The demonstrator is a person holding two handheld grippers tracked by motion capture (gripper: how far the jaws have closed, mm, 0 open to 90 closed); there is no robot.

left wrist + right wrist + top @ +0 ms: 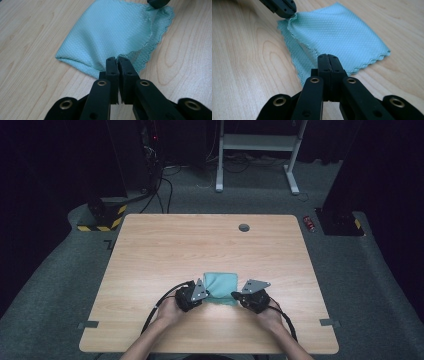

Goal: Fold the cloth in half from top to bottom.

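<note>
Both grippers' jaws pinch the teal cloth's near corners.

One camera sits high above the person's side of the table, looking forward and down, far enough back to take in the whole tabletop and the dark floor beyond. The other two ride low on the grippers, each looking along its own black jaws, close over the wood. All three share the teal cloth: the left gripper view meets it from one near corner, the right gripper view from the other, each catching the opposite gripper's tip at its top edge.
</note>
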